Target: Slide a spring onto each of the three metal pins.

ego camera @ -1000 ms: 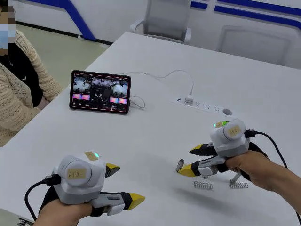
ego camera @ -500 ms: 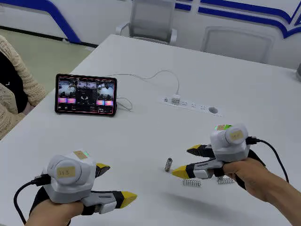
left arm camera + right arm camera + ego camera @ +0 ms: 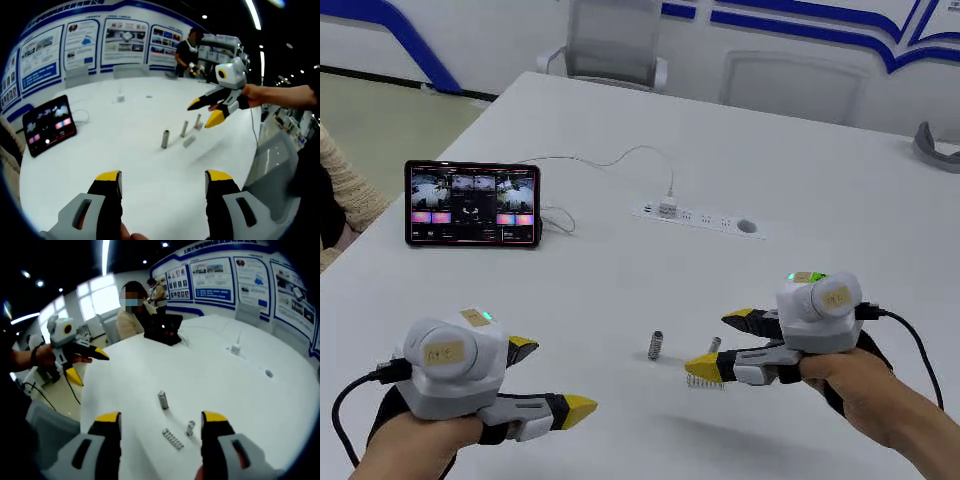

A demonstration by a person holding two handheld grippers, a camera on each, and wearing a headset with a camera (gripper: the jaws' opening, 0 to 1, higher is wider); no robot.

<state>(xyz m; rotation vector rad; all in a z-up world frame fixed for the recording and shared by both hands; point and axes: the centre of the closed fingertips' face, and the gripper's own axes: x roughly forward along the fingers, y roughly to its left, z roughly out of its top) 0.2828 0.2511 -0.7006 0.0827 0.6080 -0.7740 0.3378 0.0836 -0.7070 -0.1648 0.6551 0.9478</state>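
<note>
**Head view, over a white workbench [image 3: 820,200].** The left gripper [image 3: 552,378], a white-bodied hand-held tool with black, yellow-tipped jaws, is held at 7 o'clock of the frame. Its jaws stand wide apart and grasp nothing. The right gripper [image 3: 720,343], of the same build, is held at 4 o'clock with its tips pointing toward 9 o'clock. Its jaws are likewise spread wide and empty.

A slim upright metal pin [image 3: 714,346] stands between the right gripper's jaw tips; in the right gripper view it is clear of both. A thicker, short upright grey metal cylinder [image 3: 656,344] stands near the slim pin, at its 9 o'clock. Its side looks ribbed, and whether it carries a spring cannot be told. A small loose steel coil spring [image 3: 703,382] lies flat on the bench at 6 o'clock of the slim pin, just beside the lower jaw tip.

A black-framed tablet with a lit screen [image 3: 472,204] stands at 10 o'clock of the cylinder, well apart from it. A white power strip [image 3: 698,217] lies at 12 o'clock, and a thin white cable [image 3: 610,160] runs from it toward the tablet. A grey office chair [image 3: 610,45] stands beyond the far edge.

**Left gripper view.** The cylinder, pin and spring lie well ahead of the spread jaws, toward 1 o'clock, with the right gripper just beyond them.

**Right gripper view.** A seated person [image 3: 131,315] is at 11 o'clock, beside the tablet.
</note>
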